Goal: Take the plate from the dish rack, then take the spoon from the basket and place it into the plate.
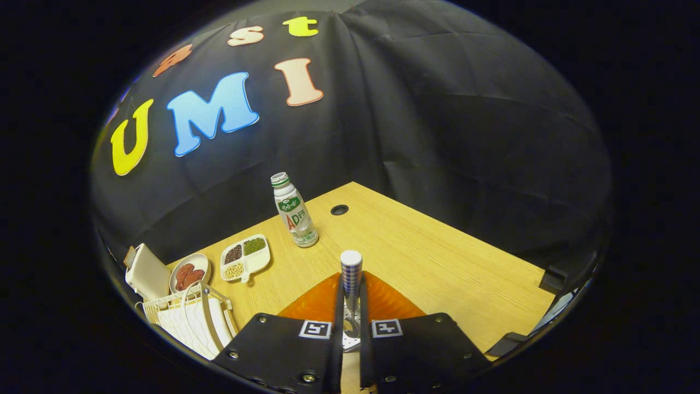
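My gripper [351,324] is shut on a spoon [351,276], whose blue-checked handle stands up between the fingers with its white end on top. The spoon's metal bowl hangs low between the fingertips. An orange plate [385,303] lies on the wooden table [437,262] just ahead of and under the fingers, its near part hidden by them. The spoon hangs over the plate's near part; I cannot tell whether it touches the plate.
A white wire rack [186,320] stands left of the fingers. Beyond it are a white box [146,272], a small dish of red pieces [189,273] and a divided white tray of beans [246,256]. A plastic bottle [294,212] stands farther back, near a cable hole [339,209].
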A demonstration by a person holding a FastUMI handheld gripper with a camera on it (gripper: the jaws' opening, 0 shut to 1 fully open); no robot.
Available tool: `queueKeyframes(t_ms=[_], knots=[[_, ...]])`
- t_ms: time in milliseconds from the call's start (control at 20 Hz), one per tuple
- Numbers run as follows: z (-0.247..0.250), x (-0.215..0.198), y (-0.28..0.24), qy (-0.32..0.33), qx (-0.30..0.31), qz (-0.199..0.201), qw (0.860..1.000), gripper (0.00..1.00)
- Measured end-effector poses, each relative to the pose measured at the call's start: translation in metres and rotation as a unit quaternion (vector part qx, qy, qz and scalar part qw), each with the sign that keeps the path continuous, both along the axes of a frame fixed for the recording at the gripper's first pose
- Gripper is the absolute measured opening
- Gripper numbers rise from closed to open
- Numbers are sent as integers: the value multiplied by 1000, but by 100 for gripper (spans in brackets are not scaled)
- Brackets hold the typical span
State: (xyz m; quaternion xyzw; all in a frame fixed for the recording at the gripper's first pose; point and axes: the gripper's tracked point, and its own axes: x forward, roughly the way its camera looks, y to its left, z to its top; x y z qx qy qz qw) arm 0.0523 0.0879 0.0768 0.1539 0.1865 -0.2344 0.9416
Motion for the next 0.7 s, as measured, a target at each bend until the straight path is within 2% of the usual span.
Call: queueKeyframes(t_ms=[350,700], knots=[[54,-7,7,-20,-73,10,997,12],[91,-28,38,-44,-108,38,992,13]])
